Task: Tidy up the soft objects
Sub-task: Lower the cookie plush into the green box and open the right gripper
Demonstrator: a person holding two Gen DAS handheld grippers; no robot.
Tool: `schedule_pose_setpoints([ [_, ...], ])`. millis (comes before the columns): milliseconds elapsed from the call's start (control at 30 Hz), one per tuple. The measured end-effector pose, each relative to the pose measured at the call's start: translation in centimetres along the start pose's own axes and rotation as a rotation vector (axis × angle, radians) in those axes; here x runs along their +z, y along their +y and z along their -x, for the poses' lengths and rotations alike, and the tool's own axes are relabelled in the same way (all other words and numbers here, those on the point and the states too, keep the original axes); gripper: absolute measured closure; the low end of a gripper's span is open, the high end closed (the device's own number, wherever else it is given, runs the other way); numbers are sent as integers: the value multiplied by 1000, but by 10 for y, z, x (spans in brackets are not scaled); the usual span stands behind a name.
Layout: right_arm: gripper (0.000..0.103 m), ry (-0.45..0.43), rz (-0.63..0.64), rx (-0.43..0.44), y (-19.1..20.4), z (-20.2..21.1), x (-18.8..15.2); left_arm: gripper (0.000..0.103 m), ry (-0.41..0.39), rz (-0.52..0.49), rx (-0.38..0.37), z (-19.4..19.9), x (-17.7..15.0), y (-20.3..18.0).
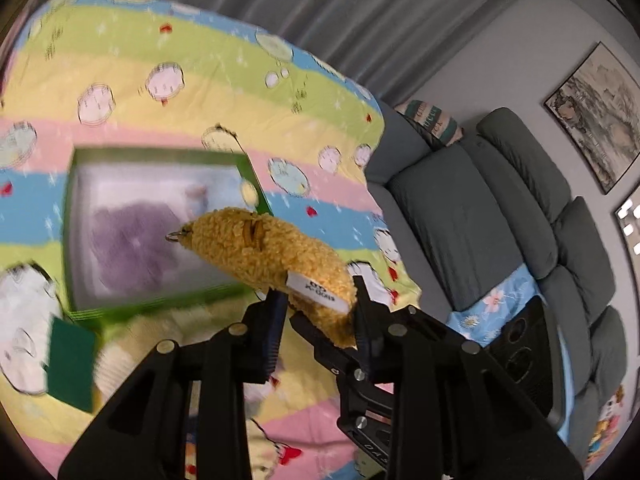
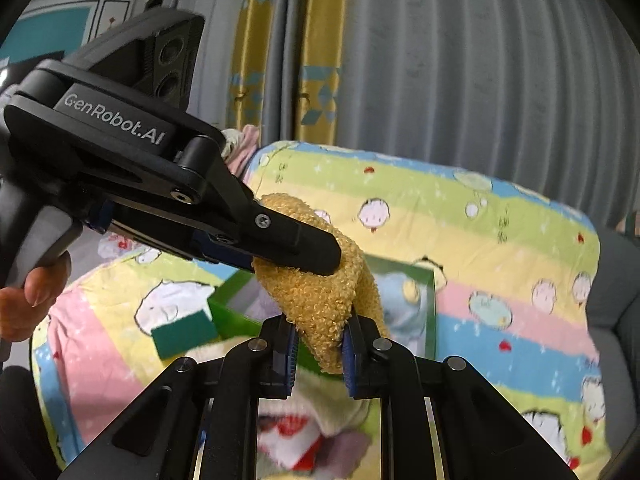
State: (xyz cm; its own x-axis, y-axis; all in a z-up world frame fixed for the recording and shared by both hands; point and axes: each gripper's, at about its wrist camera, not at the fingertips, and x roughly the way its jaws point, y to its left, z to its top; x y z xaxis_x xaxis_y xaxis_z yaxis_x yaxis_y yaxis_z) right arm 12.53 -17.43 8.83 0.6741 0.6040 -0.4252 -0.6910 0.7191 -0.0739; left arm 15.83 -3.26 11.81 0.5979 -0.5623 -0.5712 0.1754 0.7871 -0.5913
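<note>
A: Below both grippers, what's the biggest thing?

B: A bed under a striped cartoon quilt (image 1: 224, 80). On it, ahead of and below the left gripper (image 1: 320, 312), sits an open green box (image 1: 160, 156) with something purple and blurred inside. A dark green sponge-like pad (image 1: 72, 364) lies just beside the box's near corner.

A: And the thing being sorted?

B: A tan curly plush toy (image 1: 268, 256), banana-shaped, held in the air over the box's near edge. Both grippers are clenched on it. The left one pinches the end with the white tag (image 1: 316, 292); in the right wrist view the right gripper (image 2: 320, 344) grips the lower end, while the left gripper's finger presses across the middle.

A: Which way does it run?

B: From the left gripper its long axis stretches forward and to the left, the end with a small metal ring (image 1: 176, 236) pointing out over the box.

A: So the box is the target?

B: Likely. It lies forward and down from both grippers, so lowering the toy looks like a short move. One gripper would probably need to let go first.
</note>
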Motion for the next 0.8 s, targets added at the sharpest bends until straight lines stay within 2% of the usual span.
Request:
schedule_pose_setpoints([
  [133,84,15,-1,-5,0,-29,13,73,-15,-10,51,-2,18,14],
  [333,83,81,-68,4,-8,-87,14,71,-16,15,128,-29,42,52],
  [400,83,118,-80,3,-11,-106,10,64,0,34,162,-43,47,68],
  [467,83,172,-89,-1,-13,-125,4,37,13,45,200,-52,48,79],
  [533,72,212,-96,-23,-16,-134,-2,25,21,53,245,-59,48,89],
  [600,53,229,-104,-48,-20,-136,-6,20,25,65,263,-61,46,96],
  [667,47,220,-144,-58,-28,-128,-10,16,39,78,273,-61,44,103],
  [800,44,208,-187,-77,-37,-109,-12,2,26,70,292,-49,37,101],
])
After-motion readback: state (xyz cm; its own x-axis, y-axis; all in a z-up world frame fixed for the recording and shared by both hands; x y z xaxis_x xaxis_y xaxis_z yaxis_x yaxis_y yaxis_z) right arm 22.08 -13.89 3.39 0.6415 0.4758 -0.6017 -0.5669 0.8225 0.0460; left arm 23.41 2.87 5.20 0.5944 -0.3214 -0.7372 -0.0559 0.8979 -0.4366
